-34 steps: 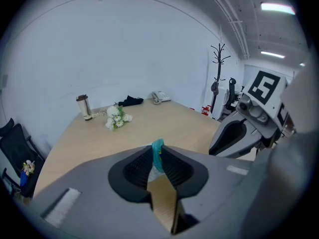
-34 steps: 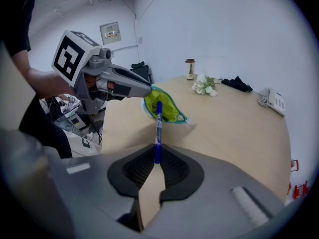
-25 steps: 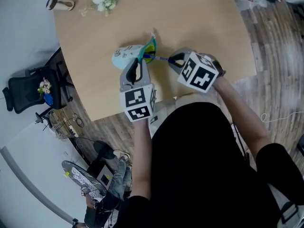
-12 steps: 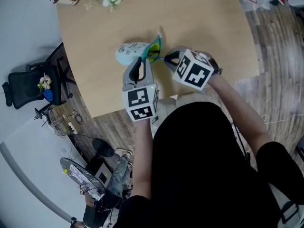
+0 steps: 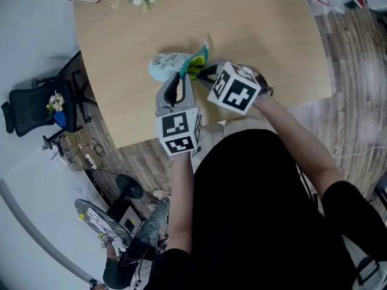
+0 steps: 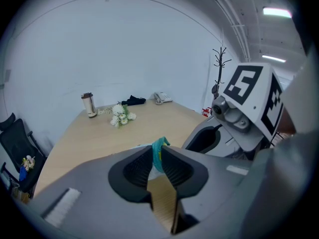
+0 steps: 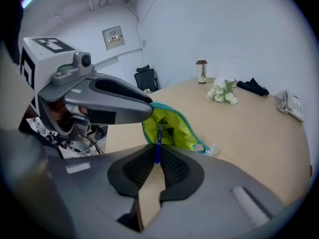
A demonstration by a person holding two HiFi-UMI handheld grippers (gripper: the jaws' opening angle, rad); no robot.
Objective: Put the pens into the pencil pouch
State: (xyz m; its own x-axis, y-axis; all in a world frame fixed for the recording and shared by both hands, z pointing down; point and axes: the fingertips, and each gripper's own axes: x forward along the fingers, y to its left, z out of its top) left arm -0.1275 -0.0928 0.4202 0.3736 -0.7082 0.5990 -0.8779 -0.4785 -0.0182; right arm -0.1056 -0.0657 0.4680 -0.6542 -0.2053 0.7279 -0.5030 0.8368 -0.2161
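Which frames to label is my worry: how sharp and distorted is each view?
Head view: sharp, evenly lit. Left gripper view: heavy fisheye, dark corners, ceiling light bright top right. Right gripper view: same fisheye; blue pen and pencil pouch sharp.

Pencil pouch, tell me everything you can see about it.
The pencil pouch is soft fabric, pale blue with small prints outside, lime-yellow inside, edged by a teal zipper that is unzipped. It lies on the wooden table near the person. The left gripper pinches its teal rim, holding the mouth open; the right gripper points a blue pen into it.
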